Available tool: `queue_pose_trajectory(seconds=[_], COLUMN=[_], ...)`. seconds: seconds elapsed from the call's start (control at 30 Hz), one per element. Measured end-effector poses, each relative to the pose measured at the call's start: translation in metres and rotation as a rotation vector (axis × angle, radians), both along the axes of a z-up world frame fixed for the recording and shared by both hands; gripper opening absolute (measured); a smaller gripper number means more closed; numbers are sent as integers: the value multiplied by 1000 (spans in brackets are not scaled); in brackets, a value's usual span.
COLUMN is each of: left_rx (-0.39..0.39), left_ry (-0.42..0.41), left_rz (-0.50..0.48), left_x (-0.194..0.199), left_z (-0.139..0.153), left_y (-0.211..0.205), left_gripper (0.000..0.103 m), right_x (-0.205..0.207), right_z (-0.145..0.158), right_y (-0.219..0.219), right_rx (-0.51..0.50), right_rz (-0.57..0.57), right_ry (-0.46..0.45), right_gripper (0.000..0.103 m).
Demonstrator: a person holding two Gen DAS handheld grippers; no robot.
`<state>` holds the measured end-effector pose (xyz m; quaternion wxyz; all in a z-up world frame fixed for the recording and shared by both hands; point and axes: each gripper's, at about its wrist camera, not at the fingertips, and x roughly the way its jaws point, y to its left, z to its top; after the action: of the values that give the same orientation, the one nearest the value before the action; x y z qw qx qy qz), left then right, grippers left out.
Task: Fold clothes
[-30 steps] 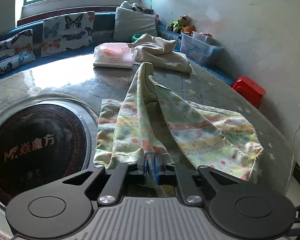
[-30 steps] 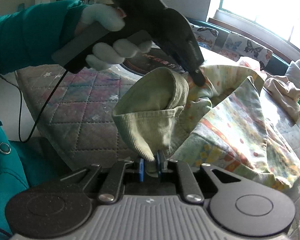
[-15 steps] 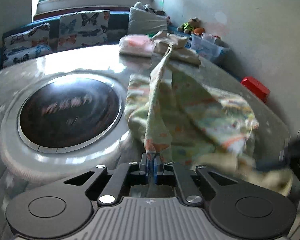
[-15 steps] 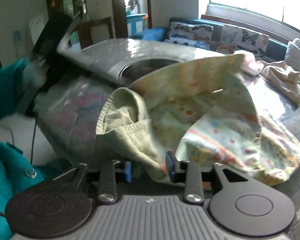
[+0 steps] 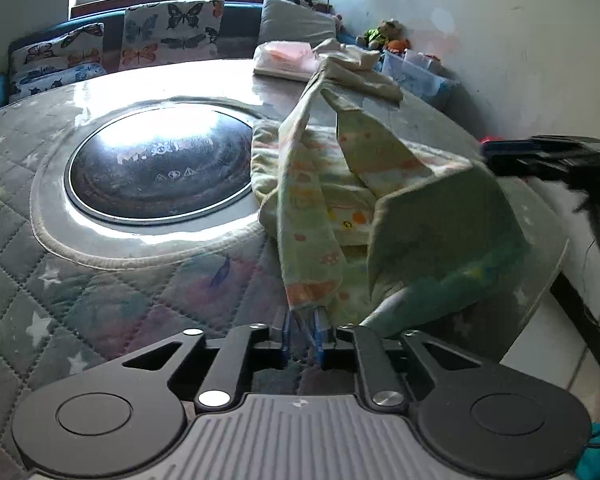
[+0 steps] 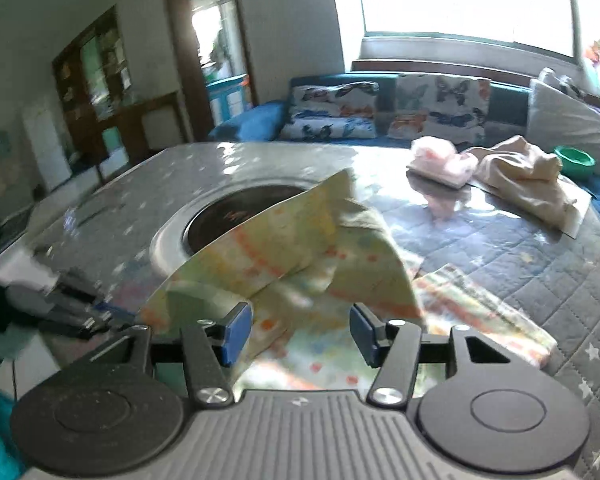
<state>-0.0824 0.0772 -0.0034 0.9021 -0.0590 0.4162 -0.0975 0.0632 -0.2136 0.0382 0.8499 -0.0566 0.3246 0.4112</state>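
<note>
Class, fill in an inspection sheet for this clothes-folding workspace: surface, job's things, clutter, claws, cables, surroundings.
Surface: quilted table cover round a dark round cooktop.
Job's things: patterned garment, partly lifted.
Clutter: pink packet, beige cloth.
Claws: left claw opening, garment edge between its pads; right claw opening, garment loose between.
Cables: nothing seen.
Surroundings: butterfly cushions, window, plastic bin.

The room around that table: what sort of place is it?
Most likely a home living room: butterfly-print cushions line a blue window seat, a stuffed toy sits in the corner, and laundry lies on a quilt-covered table.
</note>
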Motion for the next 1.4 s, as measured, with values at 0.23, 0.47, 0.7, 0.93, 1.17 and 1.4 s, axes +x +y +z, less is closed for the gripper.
queue_pose_trajectory(seconds=[0.23, 0.47, 0.7, 0.93, 1.17, 1.4], left_rx=[18, 41, 57, 53, 59, 101], left_ry=[-37, -53, -32, 2, 18, -14], left_rz=[36, 76, 77, 82, 74, 55], left_x=[0, 27, 65, 87, 91, 86], left_z=[8, 10, -1, -14, -23, -21], left_y=[9, 10, -1, -8, -14, -23], left_gripper=[50, 56, 66, 69, 75, 45], right_x=[40, 63, 74, 59, 18, -2], right_z=[-18, -46, -69, -79, -69, -78], right_y=[23, 44, 48, 27, -26, -44], right_rx=[-57, -132, -171, -204, -171, -215], right_rz=[-120, -178, -222, -281, -387, -416], right_ry=[-39, -43, -16, -19, -18, 7], right_gripper=[58, 57, 49, 23, 51, 57])
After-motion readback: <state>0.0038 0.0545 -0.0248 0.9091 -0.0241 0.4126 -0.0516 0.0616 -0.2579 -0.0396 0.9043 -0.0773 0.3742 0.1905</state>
